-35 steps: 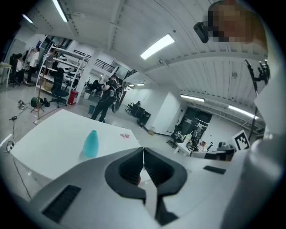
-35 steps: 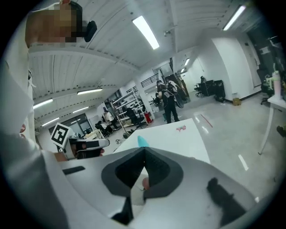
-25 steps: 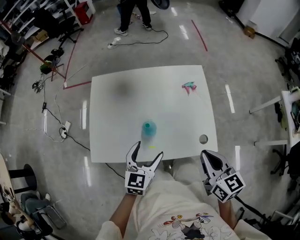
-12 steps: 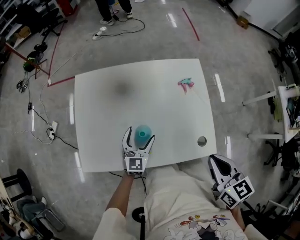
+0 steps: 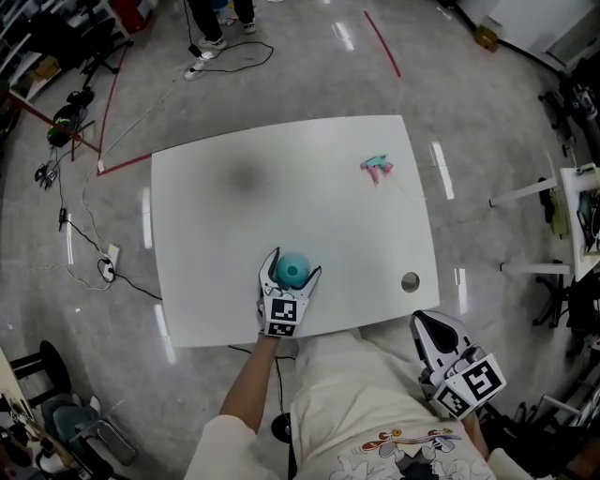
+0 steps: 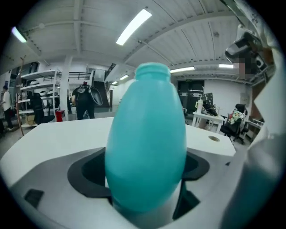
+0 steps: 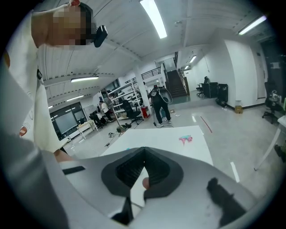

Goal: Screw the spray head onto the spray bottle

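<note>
The teal spray bottle (image 5: 293, 273) stands upright on the white table (image 5: 225, 234), close to the near edge and a little left of the middle. Its threaded neck is bare and open at the top. The left gripper (image 5: 295, 264) reaches in from the near side with its jaws spread as wide as they go. They have just been opening, and the bottle sits between them. In the left gripper view the bottle's rounded body fills the space between the dark pads, one on each side. The pads flank it without any sign of squeezing, though I cannot tell whether either one brushes the plastic. The spray head (image 5: 377, 169), pink and teal, lies on its side well apart from the bottle, toward the far right corner of the table. A thin tube trails from it toward the right edge. A small round hole (image 5: 410, 280) is set into the tabletop near the near right corner. The right gripper (image 5: 427, 326) hangs off the table, just past the near right corner and over the person's lap. Its jaws are pressed together with nothing between them, as the right gripper view shows. On the glossy grey floor beyond the far edge, someone's legs (image 5: 211, 19) stand beside a trailing cable, with a red tape line (image 5: 382, 42) to their right.
</note>
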`<state>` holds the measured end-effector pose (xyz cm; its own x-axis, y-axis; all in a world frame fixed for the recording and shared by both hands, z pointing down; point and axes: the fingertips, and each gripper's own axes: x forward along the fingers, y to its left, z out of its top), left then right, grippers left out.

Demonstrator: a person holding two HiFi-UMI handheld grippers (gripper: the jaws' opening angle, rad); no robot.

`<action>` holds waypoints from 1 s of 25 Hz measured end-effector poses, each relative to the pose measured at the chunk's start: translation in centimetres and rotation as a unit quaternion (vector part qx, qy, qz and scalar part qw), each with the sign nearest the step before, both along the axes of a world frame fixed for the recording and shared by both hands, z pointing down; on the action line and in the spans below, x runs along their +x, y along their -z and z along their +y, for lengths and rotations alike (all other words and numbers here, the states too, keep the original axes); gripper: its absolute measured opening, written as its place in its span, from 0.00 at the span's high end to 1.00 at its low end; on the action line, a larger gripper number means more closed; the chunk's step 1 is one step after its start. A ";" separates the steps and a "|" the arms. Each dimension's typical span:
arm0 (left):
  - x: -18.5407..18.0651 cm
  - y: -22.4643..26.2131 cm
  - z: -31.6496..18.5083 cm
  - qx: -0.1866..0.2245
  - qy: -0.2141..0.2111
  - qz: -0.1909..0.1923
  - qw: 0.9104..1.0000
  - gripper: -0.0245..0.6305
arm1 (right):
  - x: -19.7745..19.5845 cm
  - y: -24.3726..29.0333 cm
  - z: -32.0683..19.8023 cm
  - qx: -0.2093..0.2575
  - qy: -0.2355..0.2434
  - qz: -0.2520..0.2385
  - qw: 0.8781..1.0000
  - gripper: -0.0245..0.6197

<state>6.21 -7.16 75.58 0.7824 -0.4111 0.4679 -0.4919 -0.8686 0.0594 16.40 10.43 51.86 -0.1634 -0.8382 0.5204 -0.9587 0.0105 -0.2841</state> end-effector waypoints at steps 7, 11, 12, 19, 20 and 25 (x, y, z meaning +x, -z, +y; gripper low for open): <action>-0.1 -0.6 -0.1 0.004 -0.015 -0.033 0.999 0.31 | -1.5 -0.2 -0.9 0.002 0.006 0.000 1.000 0.95; -0.3 -0.2 0.3 -0.019 -0.019 -0.044 0.999 0.31 | -1.2 -0.8 -1.4 0.004 0.007 0.013 1.000 0.95; -0.1 0.6 0.5 -0.020 -0.027 -0.041 0.999 0.31 | -0.9 -0.8 -1.7 0.006 0.007 0.017 1.000 0.95; 2.3 10.2 2.5 0.018 -0.091 0.011 0.996 0.32 | 2.0 -1.2 -4.9 0.024 0.021 0.055 0.998 0.95; 2.6 11.4 2.8 0.024 -0.098 0.012 0.995 0.32 | 2.9 -1.5 -5.6 0.025 0.019 0.061 0.998 0.95; 2.8 15.9 4.3 0.034 -0.116 -0.005 0.993 0.31 | 7.9 -3.3 -11.2 -0.002 0.026 0.068 0.997 0.95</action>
<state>9.00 -2.84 59.71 0.8550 -0.2518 0.4534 -0.2788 -0.9603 -0.0076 24.29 -0.79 55.18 -0.1342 -0.8287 0.5434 -0.9867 0.0607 -0.1510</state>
